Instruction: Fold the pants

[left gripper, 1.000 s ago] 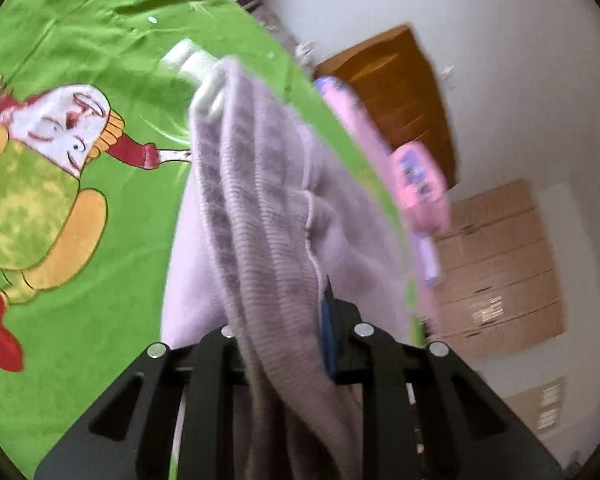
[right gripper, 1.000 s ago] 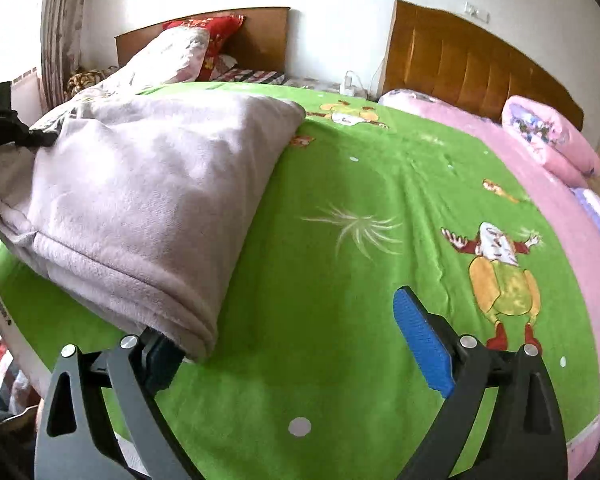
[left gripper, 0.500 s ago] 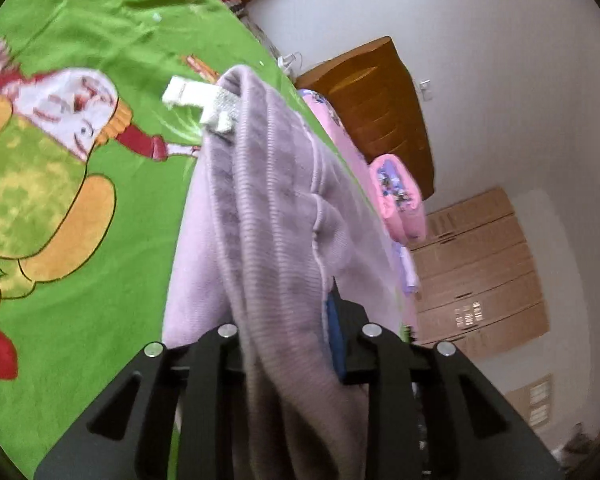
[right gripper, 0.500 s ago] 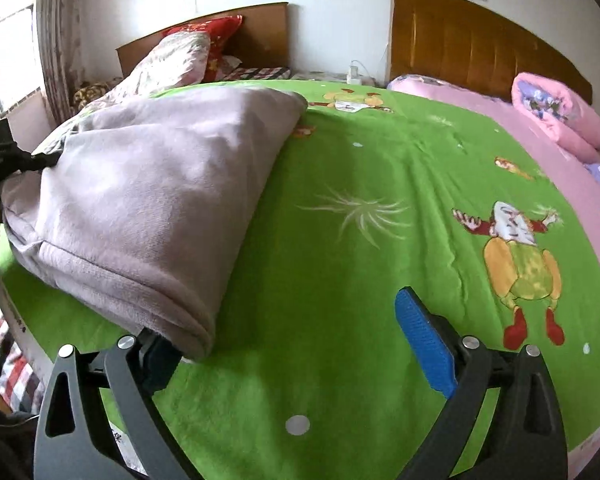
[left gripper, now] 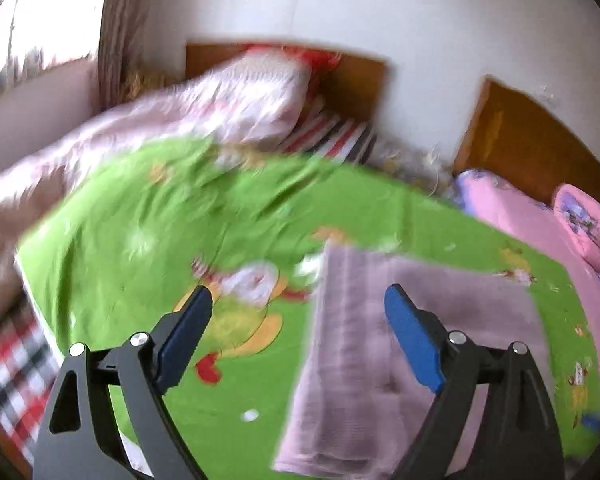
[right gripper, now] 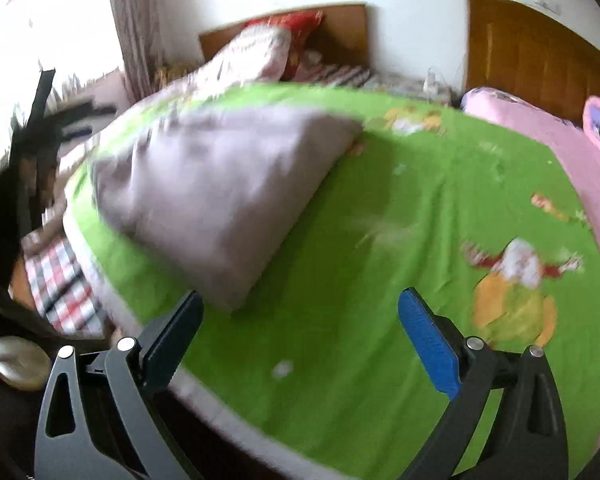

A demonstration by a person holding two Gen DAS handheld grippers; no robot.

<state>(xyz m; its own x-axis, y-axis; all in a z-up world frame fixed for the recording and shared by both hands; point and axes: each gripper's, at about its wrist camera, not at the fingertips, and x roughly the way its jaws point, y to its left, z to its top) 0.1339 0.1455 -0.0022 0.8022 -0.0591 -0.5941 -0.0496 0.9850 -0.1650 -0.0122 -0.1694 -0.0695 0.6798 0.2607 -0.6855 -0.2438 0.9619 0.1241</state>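
From the left wrist camera, the left gripper [left gripper: 298,312] has its two blue pads spread wide apart, and nothing is between them. The lilac pants [left gripper: 404,356] lie folded in a flat stack on the green bedsheet [left gripper: 148,216], below and to the right of the gripper, partly behind its right pad. A cartoon figure [left gripper: 244,304] printed on the sheet sits just left of the pants. The picture is blurry, so the camera is moving fast.

From the right wrist camera, the right gripper [right gripper: 300,328] is wide open too and holds nothing. The pants [right gripper: 220,188] sit as a puffy pile near the left edge of the sheet [right gripper: 420,216], up and to the left of the gripper (the near corner of the pile pokes down close to its left pad, but I cannot tell if they touch).

I think a fold has just been laid down. Next, each gripper needs to find a new edge of the pile to pinch, or press it flat.
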